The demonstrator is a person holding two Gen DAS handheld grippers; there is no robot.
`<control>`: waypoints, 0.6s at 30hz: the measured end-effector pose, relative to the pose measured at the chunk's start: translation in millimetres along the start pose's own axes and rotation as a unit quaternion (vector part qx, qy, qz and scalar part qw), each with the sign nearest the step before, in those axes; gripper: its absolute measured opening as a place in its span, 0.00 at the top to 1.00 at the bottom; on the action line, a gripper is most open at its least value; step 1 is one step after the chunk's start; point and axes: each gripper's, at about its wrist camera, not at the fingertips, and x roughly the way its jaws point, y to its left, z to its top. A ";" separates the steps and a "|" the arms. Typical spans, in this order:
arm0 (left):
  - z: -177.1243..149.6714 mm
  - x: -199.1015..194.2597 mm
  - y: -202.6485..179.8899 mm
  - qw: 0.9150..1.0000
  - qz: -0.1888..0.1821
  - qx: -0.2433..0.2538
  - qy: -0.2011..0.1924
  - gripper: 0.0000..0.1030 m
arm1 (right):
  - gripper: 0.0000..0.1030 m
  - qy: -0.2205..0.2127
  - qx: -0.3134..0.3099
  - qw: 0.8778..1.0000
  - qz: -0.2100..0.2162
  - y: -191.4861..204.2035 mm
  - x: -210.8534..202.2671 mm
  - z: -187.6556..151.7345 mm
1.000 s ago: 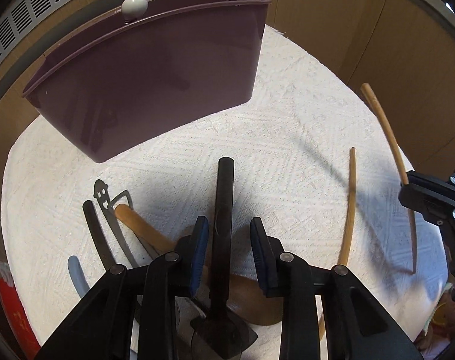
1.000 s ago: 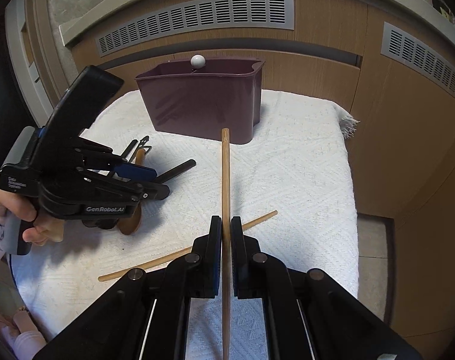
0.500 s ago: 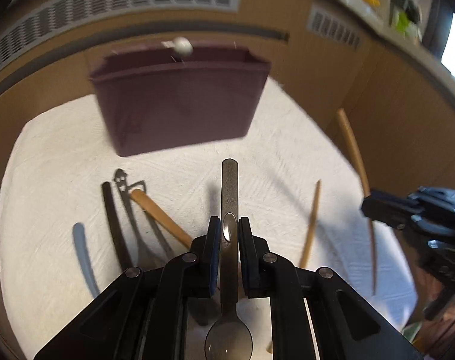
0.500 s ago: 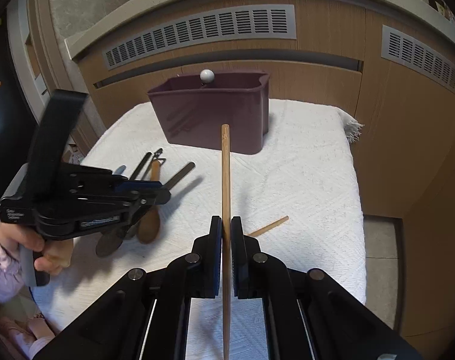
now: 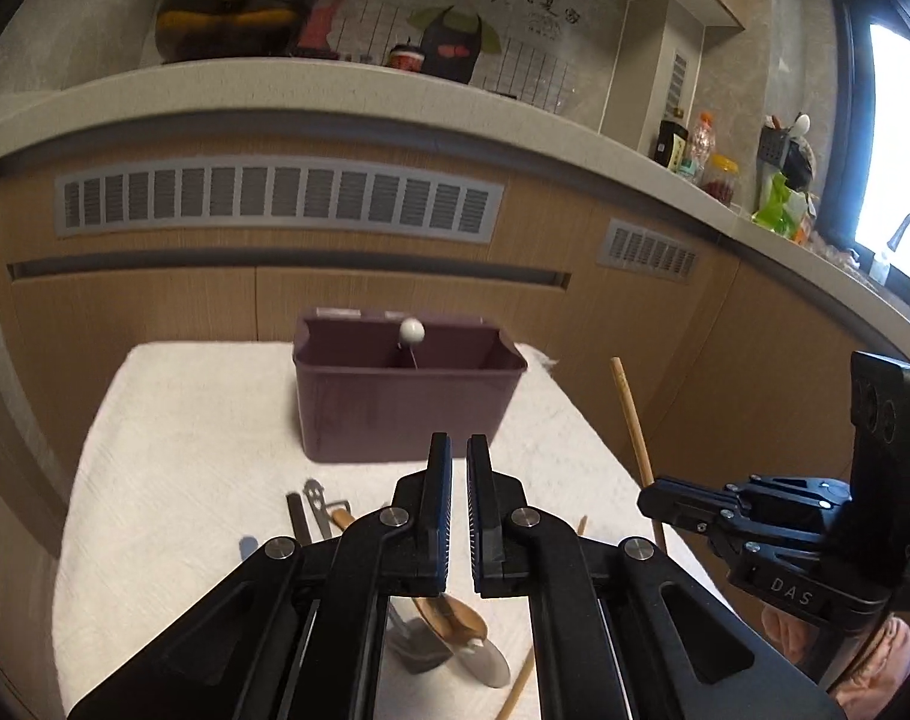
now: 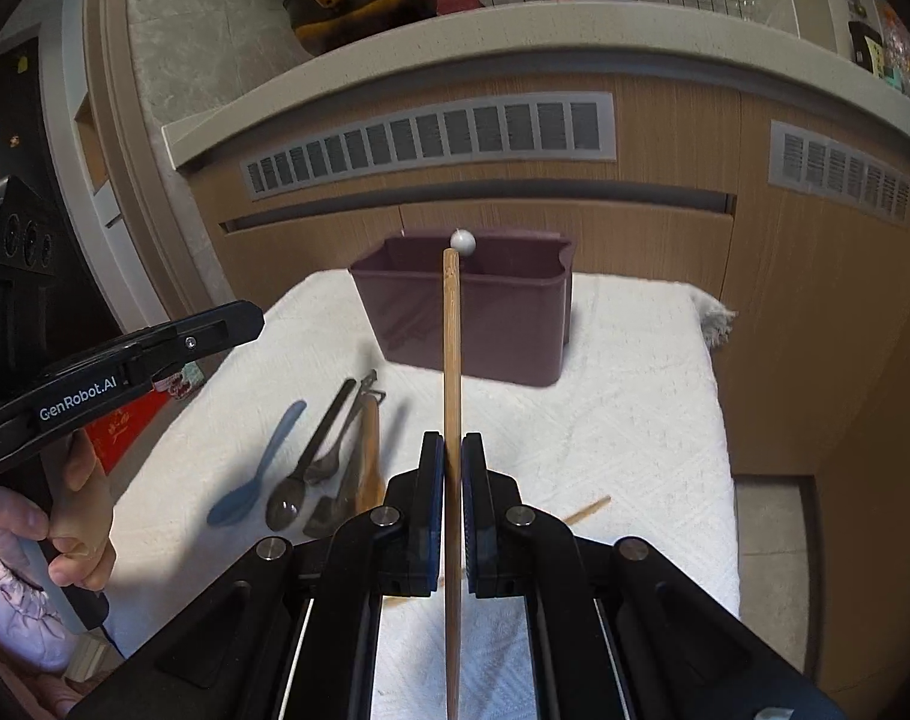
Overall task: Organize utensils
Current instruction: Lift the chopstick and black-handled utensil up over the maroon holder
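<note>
The left gripper has just closed; its jaws now stand pressed almost together with nothing between them. The dark spoon they pinched half a second ago is gone from the grip, apparently slipped back among the utensils at lower centre. The right gripper pinches one chopstick, its tip pointing toward the purple bin at centre. The second chopstick lies on the white towel. Judgement: the spoon pickup needs repeating.

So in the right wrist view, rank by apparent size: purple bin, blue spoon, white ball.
1. Purple bin, clearly largest.
2. Blue spoon, though it lies nearer the camera.
3. White ball, smallest, at the bin's rim.
</note>
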 end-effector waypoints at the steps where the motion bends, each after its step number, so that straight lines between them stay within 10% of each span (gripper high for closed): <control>1: 2.0 -0.6 1.4 1.000 0.004 -0.002 -0.002 0.95 | 0.96 -0.006 -0.005 1.000 -0.003 2.0 -1.8 4.2; 10: -21.5 52.1 37.2 0.989 0.020 -0.059 0.131 0.93 | 0.96 0.001 0.003 1.000 -0.010 -4.3 1.9 6.8; 18: -51.5 122.2 0.0 0.971 0.015 0.003 0.238 0.79 | 0.96 0.015 0.020 1.000 -0.013 -16.9 7.7 -4.8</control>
